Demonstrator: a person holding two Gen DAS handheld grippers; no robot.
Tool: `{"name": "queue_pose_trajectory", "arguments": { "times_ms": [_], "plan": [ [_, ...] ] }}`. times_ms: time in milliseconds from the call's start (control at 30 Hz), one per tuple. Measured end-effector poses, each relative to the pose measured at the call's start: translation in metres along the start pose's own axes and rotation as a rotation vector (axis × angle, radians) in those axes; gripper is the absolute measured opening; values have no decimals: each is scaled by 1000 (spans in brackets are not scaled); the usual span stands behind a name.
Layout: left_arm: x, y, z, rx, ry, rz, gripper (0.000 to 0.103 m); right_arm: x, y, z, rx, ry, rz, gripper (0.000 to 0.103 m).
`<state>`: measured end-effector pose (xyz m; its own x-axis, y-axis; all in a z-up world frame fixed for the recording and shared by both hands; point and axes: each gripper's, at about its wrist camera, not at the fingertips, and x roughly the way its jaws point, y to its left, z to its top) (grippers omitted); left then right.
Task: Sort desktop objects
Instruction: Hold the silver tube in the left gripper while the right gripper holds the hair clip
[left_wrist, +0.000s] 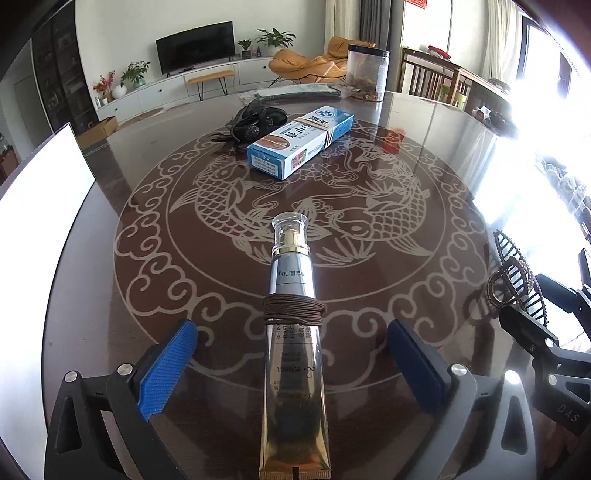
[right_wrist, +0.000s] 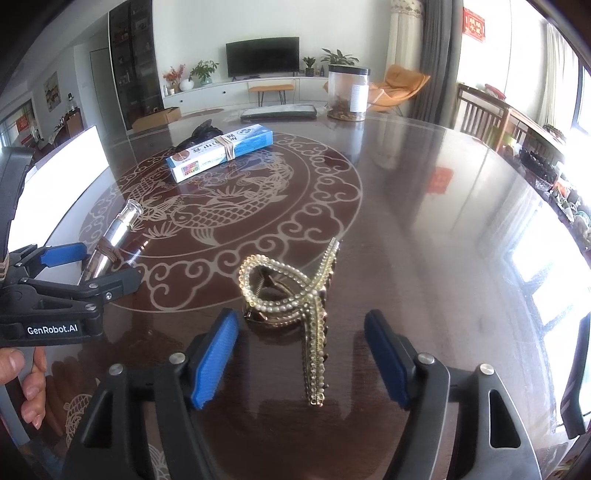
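The left claw, marked "GenRobot.AI", gapes around a tube reading "30g" near on the surface. The right claw gapes around a beaded clip; a blue box lies far.

blue-white box, brown fish-patterned table
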<state>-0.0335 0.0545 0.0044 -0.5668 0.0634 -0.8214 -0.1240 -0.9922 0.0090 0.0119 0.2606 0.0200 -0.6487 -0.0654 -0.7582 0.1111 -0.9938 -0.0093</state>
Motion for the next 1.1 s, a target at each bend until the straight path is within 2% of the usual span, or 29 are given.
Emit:
{"name": "queue_pose_trajectory", "arguments": {
  "times_ms": [233, 433, 1100],
  "plan": [
    [0, 0, 0, 1, 0, 0, 103, 0, -8, 0, 52, -6, 34, 83],
    [0, 0, 0, 0, 0, 0, 103, 1, -20, 0, 126, -2, 72, 83],
    [0, 1, -1, 1, 0, -1, 103, 5, -14, 1, 91, 17, 64, 85]
  ]
}}
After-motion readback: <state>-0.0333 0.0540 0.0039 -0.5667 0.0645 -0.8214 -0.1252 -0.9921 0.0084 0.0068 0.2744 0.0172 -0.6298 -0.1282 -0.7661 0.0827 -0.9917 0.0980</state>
